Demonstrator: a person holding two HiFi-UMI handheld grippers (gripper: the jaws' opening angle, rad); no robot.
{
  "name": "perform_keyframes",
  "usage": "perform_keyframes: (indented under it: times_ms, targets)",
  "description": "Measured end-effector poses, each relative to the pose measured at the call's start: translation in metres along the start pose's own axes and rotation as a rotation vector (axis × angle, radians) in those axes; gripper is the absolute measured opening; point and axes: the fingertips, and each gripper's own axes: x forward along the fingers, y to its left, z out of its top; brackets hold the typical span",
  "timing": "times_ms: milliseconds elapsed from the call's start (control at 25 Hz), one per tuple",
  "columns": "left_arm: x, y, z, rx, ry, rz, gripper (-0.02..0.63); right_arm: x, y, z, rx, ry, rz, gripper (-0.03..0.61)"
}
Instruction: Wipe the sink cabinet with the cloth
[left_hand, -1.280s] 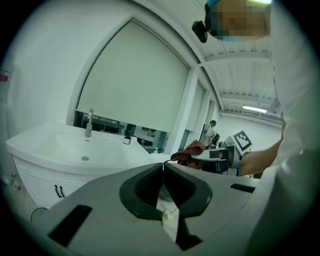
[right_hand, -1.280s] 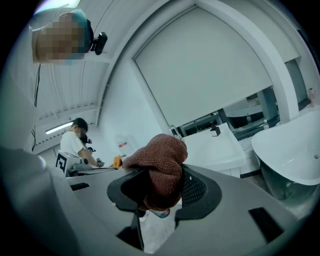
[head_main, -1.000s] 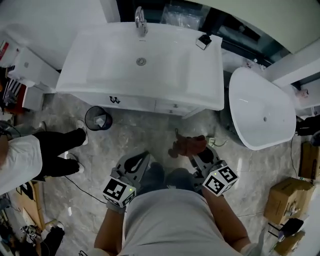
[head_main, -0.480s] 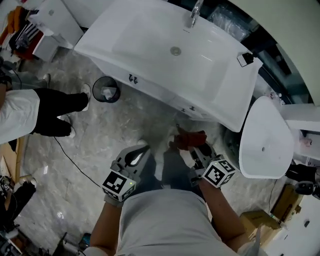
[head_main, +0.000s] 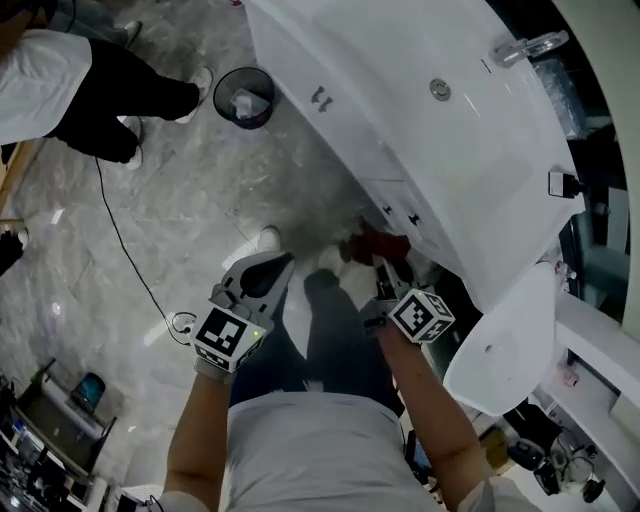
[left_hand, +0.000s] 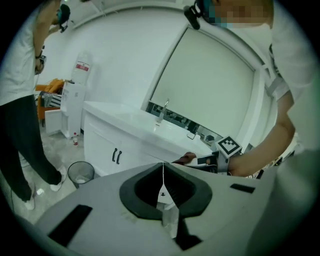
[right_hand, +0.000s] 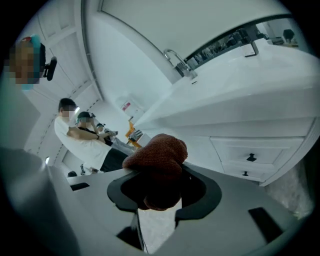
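Cloth (right_hand: 158, 156) clamped in right hand-held gripper (right_hand: 155, 176), seemingly just beside the sink cabinet (right_hand: 227, 149); left hand-held gripper (left_hand: 162, 168) closed, empty.

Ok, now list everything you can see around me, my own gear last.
Sink cabinet: one, white, straight ahead.
Sink: one, white, atop the cabinet.
Faucet: one, silver, at the sink's back.
Waste bin: one, black, on the floor beside the cabinet.
Tub: one, white, right of the cabinet.
Bystander: one, white top, dark trousers, far left.
Cloth: one, reddish brown, gripped near the cabinet drawers.
Left tongs: shut, empty.
Right tongs: shut on the cloth.
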Motion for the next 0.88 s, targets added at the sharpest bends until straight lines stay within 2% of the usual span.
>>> perform_keyframes:
  times_ms: [120, 280, 480, 880]
  targets:
    - [0.009, 0.014, -0.03, -0.045, -0.005, 0.038, 0.012, 0.032, -0.026, -0.017, 0.003, 0.026, -0.024, 0.143]
    - [0.026, 0.035, -0.069, -0.049, 0.008, 0.069, 0.012, 0.071, -0.062, -0.03, -0.006, 0.023, -0.058, 0.143]
    - [0.047, 0.053, -0.112, -0.12, -0.028, 0.125, 0.012, 0.11, -0.11, -0.053, -0.038, 0.054, -0.079, 0.143]
    - [0.097, 0.062, -0.186, -0.191, -0.054, 0.143, 0.012, 0.172, -0.195, -0.081, -0.055, 0.07, -0.125, 0.143]
